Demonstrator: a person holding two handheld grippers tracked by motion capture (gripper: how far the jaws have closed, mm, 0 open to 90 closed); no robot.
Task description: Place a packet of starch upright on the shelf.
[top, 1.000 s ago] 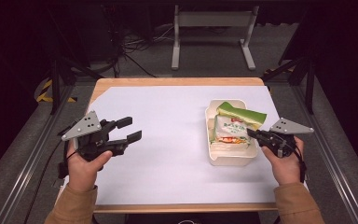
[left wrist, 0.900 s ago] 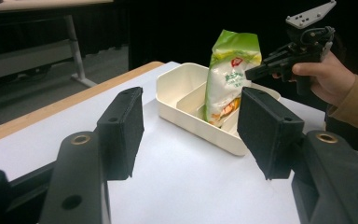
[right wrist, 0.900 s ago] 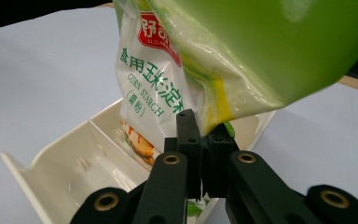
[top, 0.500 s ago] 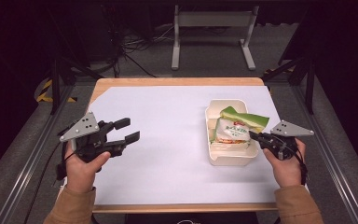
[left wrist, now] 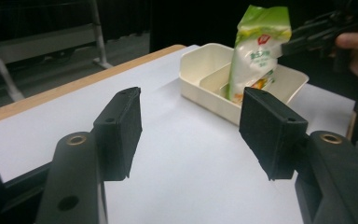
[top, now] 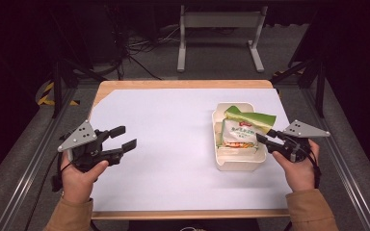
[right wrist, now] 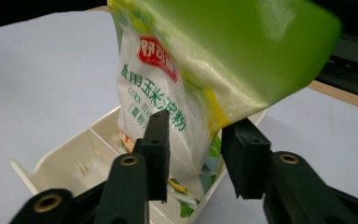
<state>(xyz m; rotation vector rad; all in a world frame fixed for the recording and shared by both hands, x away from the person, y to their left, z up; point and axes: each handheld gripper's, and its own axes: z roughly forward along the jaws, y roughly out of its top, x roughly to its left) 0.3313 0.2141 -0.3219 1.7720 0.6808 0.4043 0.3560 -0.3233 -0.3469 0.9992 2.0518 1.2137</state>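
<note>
the starch bag (right wrist: 168, 93) is pinched between the right gripper (right wrist: 193, 154) jaws; it should be lowered squarely into the tray (top: 236, 166) below. the left gripper (top: 123, 144) is held wide, idle.

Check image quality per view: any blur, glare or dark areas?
High view: white table cover evenly lit, surroundings nearly black. Left gripper view: black fingers up close look soft, corn starch bag fairly sharp. Right gripper view: the bag's green top is blurred, its printed label readable.
</note>
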